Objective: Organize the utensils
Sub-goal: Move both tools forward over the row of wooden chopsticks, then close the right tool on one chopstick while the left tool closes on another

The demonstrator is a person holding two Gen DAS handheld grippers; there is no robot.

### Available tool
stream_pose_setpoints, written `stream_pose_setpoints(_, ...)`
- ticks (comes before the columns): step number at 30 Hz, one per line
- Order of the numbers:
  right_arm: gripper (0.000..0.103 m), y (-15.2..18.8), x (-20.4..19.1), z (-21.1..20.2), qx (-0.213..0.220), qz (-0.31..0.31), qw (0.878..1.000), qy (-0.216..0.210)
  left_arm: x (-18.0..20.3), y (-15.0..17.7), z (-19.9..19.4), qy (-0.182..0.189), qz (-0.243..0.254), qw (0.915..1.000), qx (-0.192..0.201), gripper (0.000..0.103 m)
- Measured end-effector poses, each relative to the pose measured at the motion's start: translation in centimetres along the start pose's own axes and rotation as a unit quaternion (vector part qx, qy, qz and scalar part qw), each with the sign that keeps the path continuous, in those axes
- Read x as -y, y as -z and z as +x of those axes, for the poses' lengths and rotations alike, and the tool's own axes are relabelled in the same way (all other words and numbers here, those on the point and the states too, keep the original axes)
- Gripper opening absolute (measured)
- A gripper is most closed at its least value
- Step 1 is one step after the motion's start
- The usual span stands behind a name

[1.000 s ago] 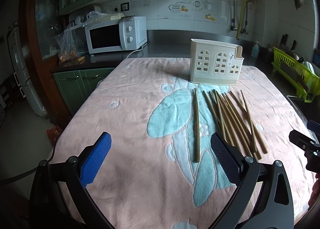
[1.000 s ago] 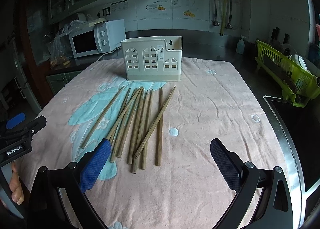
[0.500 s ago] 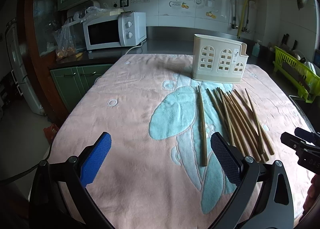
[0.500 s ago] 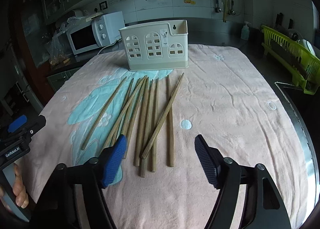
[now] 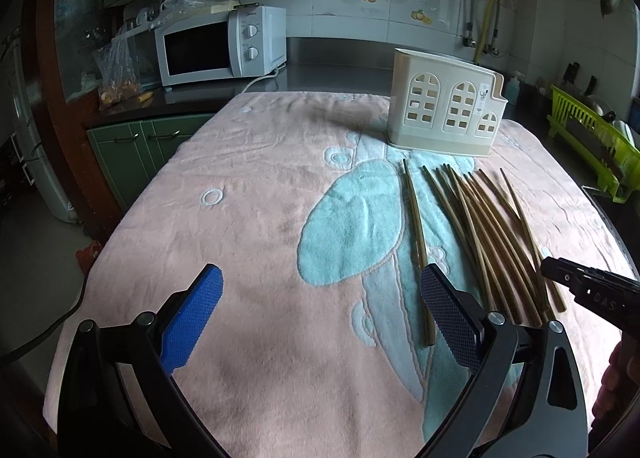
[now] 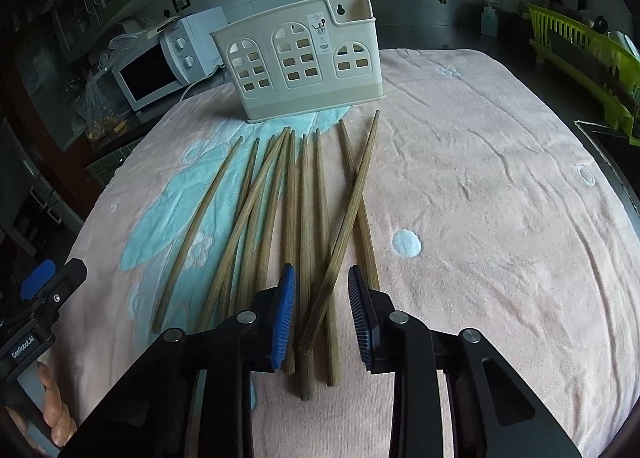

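Chopsticks lie fanned on the towel-covered desk, at six o'clock from the holder. Right gripper is closing around their near ends, pads not yet pressing; left gripper hangs spread wide.

You can read "GenRobot.AI" in white on the black body of the left gripper; nothing else is legible.

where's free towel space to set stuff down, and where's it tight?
Free: the pink towel left of the lone chopstick, toward the microwave side; also right of the chopstick pile, toward the green rack. Crowded: in front of the holder, where the right gripper is closing around the pile's near ends.
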State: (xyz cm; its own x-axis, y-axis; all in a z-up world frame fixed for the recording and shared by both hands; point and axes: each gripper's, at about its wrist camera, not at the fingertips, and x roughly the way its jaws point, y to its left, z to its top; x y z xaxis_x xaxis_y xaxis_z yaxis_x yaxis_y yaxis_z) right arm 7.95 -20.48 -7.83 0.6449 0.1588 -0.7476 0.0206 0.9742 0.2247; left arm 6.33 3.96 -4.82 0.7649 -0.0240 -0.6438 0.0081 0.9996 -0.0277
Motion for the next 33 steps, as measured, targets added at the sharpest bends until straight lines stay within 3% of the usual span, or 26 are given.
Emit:
stream_pose_setpoints(3, 0.018, -0.3, 0.1, 0.7, -0.001, 0.011, 1.000, 0.007, -0.1, -0.2, 0.4, 0.007, 0.002, 1.0000, -0.002, 0.094)
stream_pose_setpoints(12, 0.012, -0.7, 0.6, 1.8, -0.002, 0.037, 0.999, 0.009, 0.1, -0.2, 1.4, 0.024, 0.007, 0.9997, -0.008, 0.089)
stream_pose_setpoints(33, 0.007, -0.6, 1.7, 1.0, 0.015, 0.052, 0.999, -0.001, 3.8, 0.4, 1.8, 0.091, 0.032, 0.9949, -0.030, 0.077)
